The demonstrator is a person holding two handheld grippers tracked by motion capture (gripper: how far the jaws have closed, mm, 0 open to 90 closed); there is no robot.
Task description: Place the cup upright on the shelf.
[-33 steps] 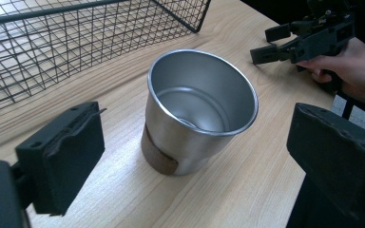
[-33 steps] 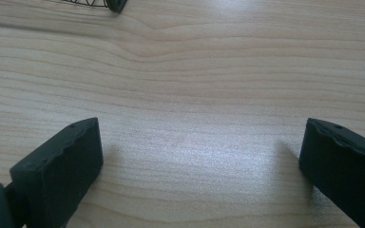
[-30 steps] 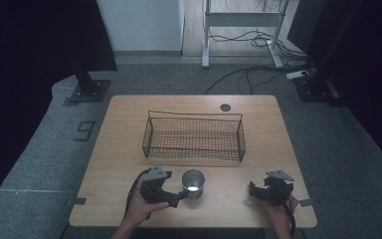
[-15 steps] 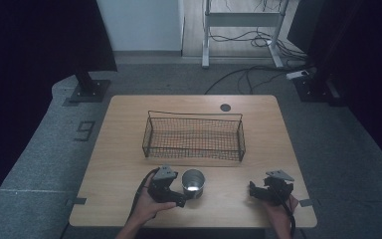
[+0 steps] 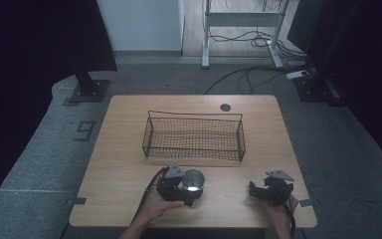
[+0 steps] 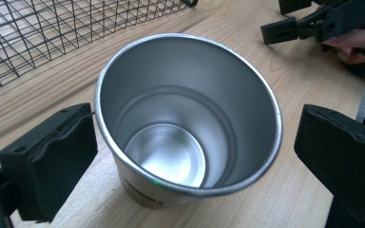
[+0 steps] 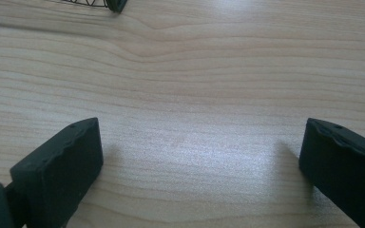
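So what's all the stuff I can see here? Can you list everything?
metal cup: one, shiny silver, empty, upright on the table between the left gripper's jaws
wire basket: one, black, empty, middle of the table behind the cup
table: one, light wood
round cap: one, dark, at the table's far edge
floor cables: several, dark, beyond the table
left gripper: one, black, its jaws have just been opening, one on each side of the cup
right gripper: one, black, open over bare table
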